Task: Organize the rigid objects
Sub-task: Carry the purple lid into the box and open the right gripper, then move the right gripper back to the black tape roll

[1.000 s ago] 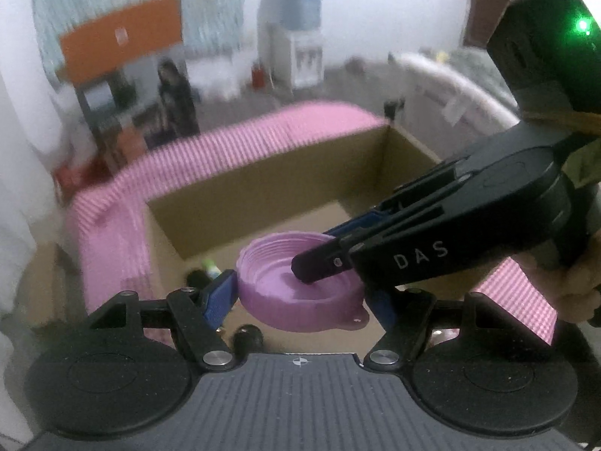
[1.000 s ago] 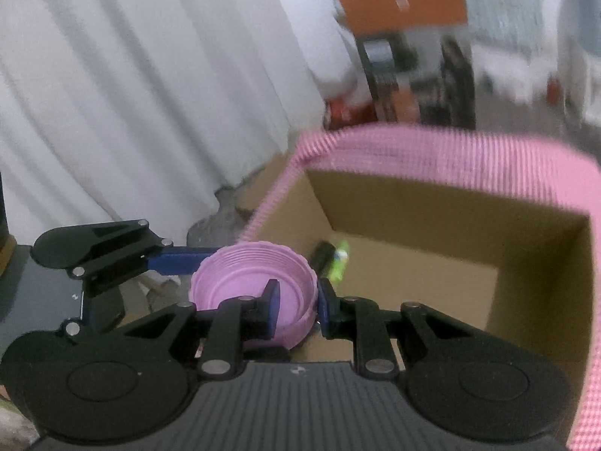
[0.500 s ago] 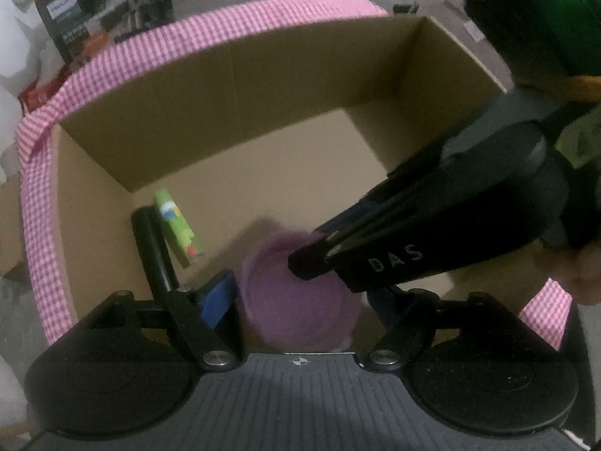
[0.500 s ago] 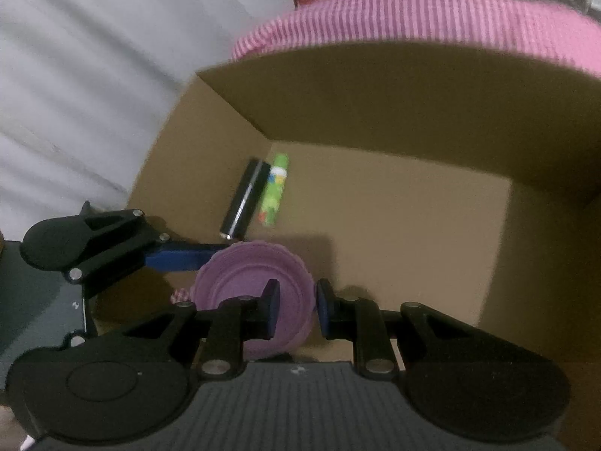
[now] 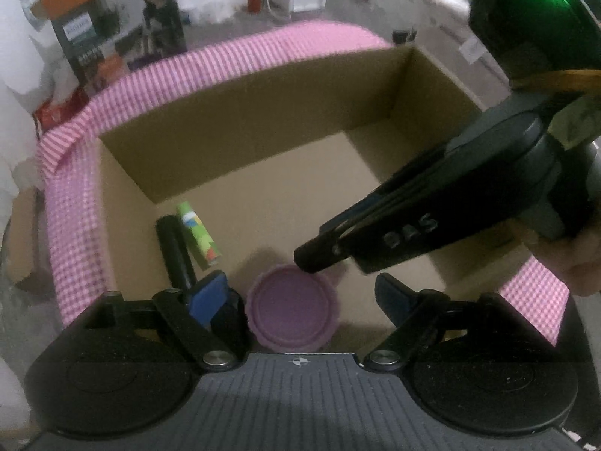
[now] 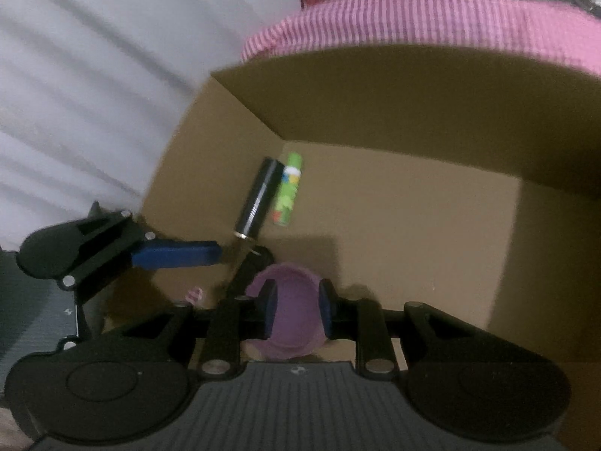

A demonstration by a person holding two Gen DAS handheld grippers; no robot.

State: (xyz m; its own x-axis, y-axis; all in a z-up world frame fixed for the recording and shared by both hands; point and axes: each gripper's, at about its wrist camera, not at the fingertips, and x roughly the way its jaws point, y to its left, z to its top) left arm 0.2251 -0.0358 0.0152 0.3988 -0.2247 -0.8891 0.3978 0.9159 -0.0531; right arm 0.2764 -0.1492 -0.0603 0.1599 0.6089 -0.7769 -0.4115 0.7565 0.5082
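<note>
A purple lid (image 5: 293,310) lies flat on the floor of a cardboard box (image 5: 263,120), close to the near wall. My left gripper (image 5: 300,295) straddles it, and its jaws are opening wide with neither pad touching the lid. My right gripper (image 6: 296,308) reaches in from the right in the left wrist view, its tips (image 5: 311,259) just over the lid's far rim. Its jaws are opening too, and the lid (image 6: 295,319) shows in the gap between the pads, free of them. The left gripper's blue finger (image 6: 176,256) shows at the left of the right wrist view.
A black cylinder (image 5: 176,251) and a green printed tube (image 5: 197,235) lie side by side near the box's left wall. Pink checked cloth (image 5: 75,225) drapes the box rim. A white curtain (image 6: 94,94) hangs beyond the box. A hand (image 5: 571,259) holds the right gripper.
Both grippers sank into the box with the lid. The right gripper's pads came off the lid's rim and the left jaws spread wider. The lid now lies on the box floor.
</note>
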